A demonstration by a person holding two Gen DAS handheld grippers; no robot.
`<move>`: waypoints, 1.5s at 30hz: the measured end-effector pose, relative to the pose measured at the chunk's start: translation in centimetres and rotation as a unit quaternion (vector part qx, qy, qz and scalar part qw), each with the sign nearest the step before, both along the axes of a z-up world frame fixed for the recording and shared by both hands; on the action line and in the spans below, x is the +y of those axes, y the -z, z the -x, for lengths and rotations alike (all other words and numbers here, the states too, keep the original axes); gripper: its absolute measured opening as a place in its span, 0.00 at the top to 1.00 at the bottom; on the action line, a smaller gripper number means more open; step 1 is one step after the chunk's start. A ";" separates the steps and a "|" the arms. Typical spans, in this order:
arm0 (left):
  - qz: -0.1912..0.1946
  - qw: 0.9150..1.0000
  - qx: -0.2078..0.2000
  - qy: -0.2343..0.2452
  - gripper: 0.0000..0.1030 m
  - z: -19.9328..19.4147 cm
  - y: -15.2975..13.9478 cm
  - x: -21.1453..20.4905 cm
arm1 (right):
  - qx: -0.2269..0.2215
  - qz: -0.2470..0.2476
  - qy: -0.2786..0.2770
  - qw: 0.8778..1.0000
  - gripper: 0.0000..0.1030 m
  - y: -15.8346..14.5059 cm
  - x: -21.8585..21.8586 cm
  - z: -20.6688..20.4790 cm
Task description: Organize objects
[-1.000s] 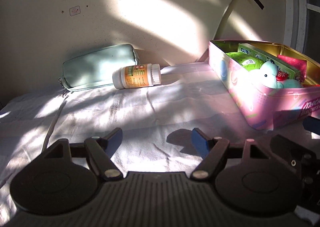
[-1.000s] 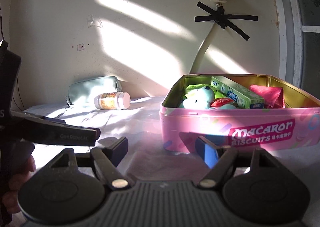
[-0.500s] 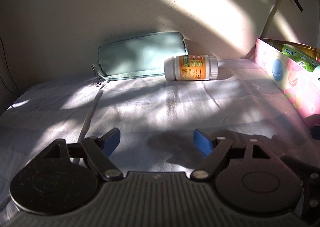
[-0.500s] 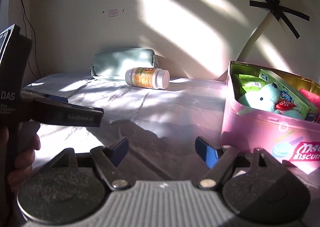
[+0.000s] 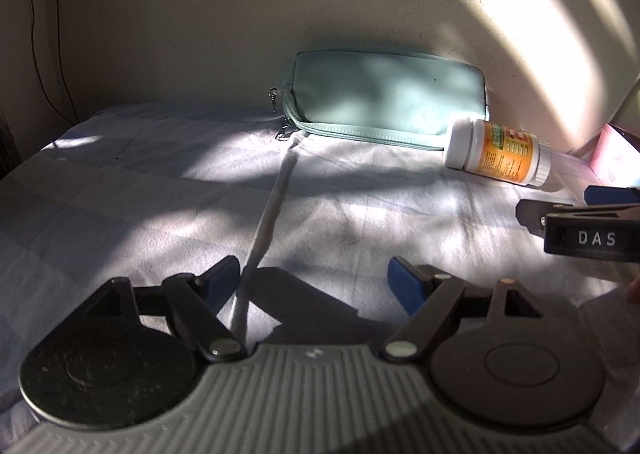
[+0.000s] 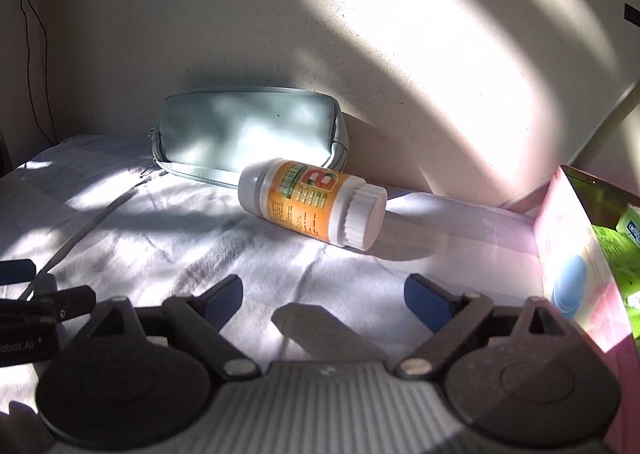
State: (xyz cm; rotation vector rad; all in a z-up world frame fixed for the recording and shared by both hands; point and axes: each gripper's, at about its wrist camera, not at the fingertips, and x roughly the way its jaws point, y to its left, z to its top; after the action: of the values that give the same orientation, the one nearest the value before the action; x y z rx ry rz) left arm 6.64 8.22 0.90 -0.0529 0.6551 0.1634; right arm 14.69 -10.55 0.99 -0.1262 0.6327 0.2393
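Two loose things left on the white cloth (image 6: 168, 238): a pill bottle (image 6: 312, 206) and a pale green pouch (image 6: 248, 134) just behind it by the wall. The bottle's on its side, long axis across and slightly toward the right gripper (image 6: 324, 294), ribbed white cap nearest. That gripper's closer; its jaws have just been opening, nothing between them. Left gripper (image 5: 314, 280) has widened too, empty, facing the pouch. Orange label, white ends.
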 end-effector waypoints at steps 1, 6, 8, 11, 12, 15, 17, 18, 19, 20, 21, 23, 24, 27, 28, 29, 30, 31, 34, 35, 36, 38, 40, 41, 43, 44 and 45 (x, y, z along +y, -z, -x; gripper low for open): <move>0.003 1.000 0.001 0.001 0.16 -0.1 0.0 0.0 | -0.008 0.016 -0.002 1.000 0.05 -0.1 0.3 -1.3; 0.022 1.000 0.007 0.009 0.09 -0.5 0.1 0.5 | -0.007 0.118 -0.055 0.991 0.04 0.3 3.1 -6.7; 0.029 1.000 0.007 0.009 0.08 -0.6 0.0 0.8 | 0.006 0.147 -0.086 0.985 0.09 0.7 3.9 -7.7; 0.051 0.999 0.005 0.002 0.09 -0.6 -0.3 1.7 | 0.032 0.141 -0.111 0.983 0.31 0.1 4.4 -7.8; 0.065 0.998 0.003 -0.003 0.09 -0.6 -0.4 2.3 | 0.029 0.146 -0.116 0.982 0.40 0.2 4.7 -7.1; 0.111 0.994 -0.009 -0.007 0.10 -0.3 -0.9 3.7 | 0.035 0.117 -0.120 0.985 0.48 0.1 4.5 -4.2; 0.128 0.992 -0.020 0.001 0.10 0.1 -1.2 3.9 | 0.030 0.101 -0.130 0.986 0.49 0.2 4.1 -1.1; 0.133 0.991 -0.026 0.011 0.10 0.3 -1.4 3.8 | 0.025 0.097 -0.136 0.986 0.49 0.3 3.9 0.5; 0.140 0.989 -0.031 0.028 0.10 0.5 -1.5 3.5 | 0.021 0.091 -0.142 0.985 0.49 0.3 3.6 2.1; 0.150 0.987 -0.032 0.052 0.10 0.6 -1.6 3.1 | 0.018 0.082 -0.150 0.985 0.48 0.3 3.1 4.3; 0.164 0.982 -0.028 0.087 0.10 0.6 -1.6 2.5 | 0.013 0.077 -0.155 0.985 0.48 0.4 2.6 6.3; 0.194 0.969 -0.012 0.153 0.08 0.7 -1.3 1.0 | 0.002 0.076 -0.165 0.983 0.48 0.4 1.9 10.5; 0.215 0.958 -0.004 0.188 0.08 1.0 -1.0 0.1 | -0.002 0.075 -0.167 0.983 0.49 0.5 1.5 12.4; 0.258 0.929 0.040 0.262 0.09 1.9 -0.3 -2.7 | -0.021 0.083 -0.149 0.985 0.48 0.5 0.7 17.0; 0.252 0.928 0.039 0.270 0.10 2.5 -0.3 -3.6 | -0.026 0.083 -0.139 0.986 0.48 0.5 0.4 18.3; 0.238 0.928 0.042 0.282 0.16 3.3 -0.3 -5.1 | -0.031 0.083 -0.131 0.987 0.49 0.6 0.2 19.4; 0.232 0.925 0.047 0.297 0.20 4.1 -0.2 -6.3 | -0.042 0.078 -0.115 0.989 0.49 0.7 -0.3 20.8; 0.223 0.927 0.046 0.298 0.21 4.7 -0.3 -7.1 | -0.047 0.072 -0.102 0.991 0.49 0.8 -0.7 21.9; 0.197 0.932 0.038 0.303 0.22 6.5 -0.5 -9.4 | -0.058 0.057 -0.074 0.994 0.49 0.9 -1.8 24.0; 0.196 0.932 0.038 0.301 0.23 6.7 -0.6 -9.7 | -0.056 0.046 -0.069 0.995 0.49 0.6 -2.5 24.4; 0.200 0.933 0.037 0.296 0.24 7.0 -0.9 -9.9 | -0.057 0.035 -0.067 0.996 0.49 0.4 -3.0 24.6; 0.206 0.934 0.030 0.291 0.28 7.1 -2.0 -10.3 | -0.073 0.031 -0.059 0.995 0.49 -0.2 -3.7 25.2; 0.207 0.932 0.016 0.298 0.31 6.9 -3.7 -11.3 | -0.103 0.037 -0.048 0.993 0.49 -0.9 -4.4 25.7; 0.206 0.931 0.011 0.302 0.32 6.8 -4.4 -11.8 | -0.123 0.042 -0.040 0.991 0.49 -1.5 -5.0 25.9; 0.195 0.927 -0.005 0.320 0.33 6.4 -6.7 -14.2 | -0.155 0.050 -0.022 0.986 0.49 -2.6 -6.3 26.0; 0.189 0.925 -0.011 0.329 0.34 6.0 -7.6 -15.4 | -0.169 0.051 -0.011 0.984 0.49 -3.1 -7.2 25.8; 0.181 0.923 -0.020 0.339 0.34 5.7 -8.5 -16.9 | -0.179 0.050 0.001 0.983 0.49 -3.6 -8.3 25.7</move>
State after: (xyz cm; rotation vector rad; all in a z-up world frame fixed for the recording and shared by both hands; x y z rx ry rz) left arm 0.95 -8.71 9.39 -0.1799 0.6234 -0.6302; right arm -11.01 -18.89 4.63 -0.2594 0.2865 0.1777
